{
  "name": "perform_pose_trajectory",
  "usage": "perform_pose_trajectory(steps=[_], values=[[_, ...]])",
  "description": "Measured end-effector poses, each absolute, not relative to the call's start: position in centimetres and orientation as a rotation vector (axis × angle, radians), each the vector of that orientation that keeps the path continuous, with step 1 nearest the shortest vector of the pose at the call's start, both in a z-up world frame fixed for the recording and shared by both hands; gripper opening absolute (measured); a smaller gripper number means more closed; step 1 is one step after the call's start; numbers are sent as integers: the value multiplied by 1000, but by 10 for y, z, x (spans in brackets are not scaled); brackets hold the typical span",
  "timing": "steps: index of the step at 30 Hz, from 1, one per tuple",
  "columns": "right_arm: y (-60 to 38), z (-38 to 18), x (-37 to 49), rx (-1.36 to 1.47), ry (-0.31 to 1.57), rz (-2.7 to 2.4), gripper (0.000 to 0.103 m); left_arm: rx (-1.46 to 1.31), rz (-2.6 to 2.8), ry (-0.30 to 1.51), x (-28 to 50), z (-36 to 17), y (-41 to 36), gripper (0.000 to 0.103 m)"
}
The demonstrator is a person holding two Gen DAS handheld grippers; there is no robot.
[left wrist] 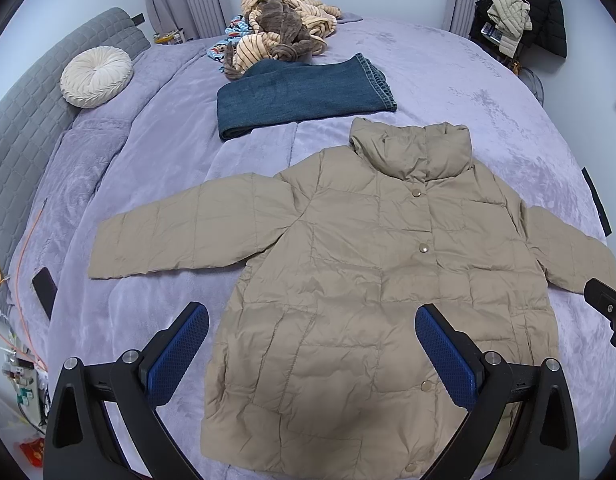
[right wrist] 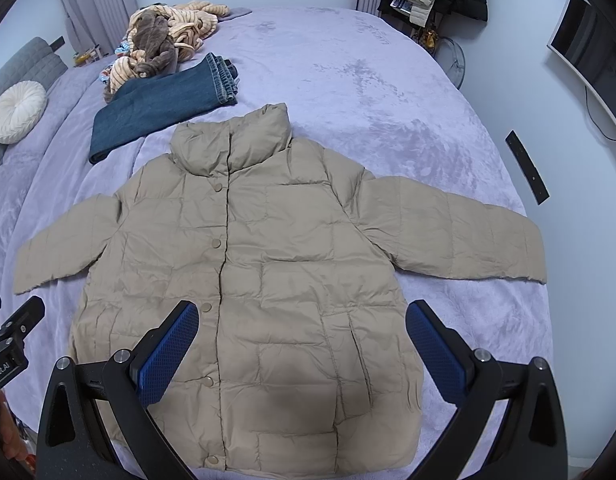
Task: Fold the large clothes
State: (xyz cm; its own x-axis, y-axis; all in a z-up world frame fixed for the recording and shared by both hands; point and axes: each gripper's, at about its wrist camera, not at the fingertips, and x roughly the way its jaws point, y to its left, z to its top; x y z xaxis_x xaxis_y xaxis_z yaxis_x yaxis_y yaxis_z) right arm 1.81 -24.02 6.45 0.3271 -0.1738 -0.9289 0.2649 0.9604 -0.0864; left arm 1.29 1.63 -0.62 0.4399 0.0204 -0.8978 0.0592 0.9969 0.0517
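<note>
Puffer jacket, beige and quilted, is shown laid flat and face up on the lilac bedspread, snaps closed, collar pointing away, both sleeves spread outward. The left claw is held above the hem on the jacket's left half, jaws spread wide and empty. The right claw is held likewise over the right half, also spread and gripping nothing. Beyond the collar, folded jeans and a heap of striped plush clothing are seen; a round white cushion rests near the headboard. The garment appears spread but not yet folded, so the first fold is judged pending. A sleeve cuff would likely need to be pinched and carried across the chest.
</note>
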Motion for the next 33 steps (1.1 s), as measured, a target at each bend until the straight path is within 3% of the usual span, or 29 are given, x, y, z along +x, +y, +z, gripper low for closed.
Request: perform_pose_trajectory(steps=[33], values=[[-239, 63, 20, 84, 1207, -291, 103, 78, -22, 1117, 12, -7, 19, 103]])
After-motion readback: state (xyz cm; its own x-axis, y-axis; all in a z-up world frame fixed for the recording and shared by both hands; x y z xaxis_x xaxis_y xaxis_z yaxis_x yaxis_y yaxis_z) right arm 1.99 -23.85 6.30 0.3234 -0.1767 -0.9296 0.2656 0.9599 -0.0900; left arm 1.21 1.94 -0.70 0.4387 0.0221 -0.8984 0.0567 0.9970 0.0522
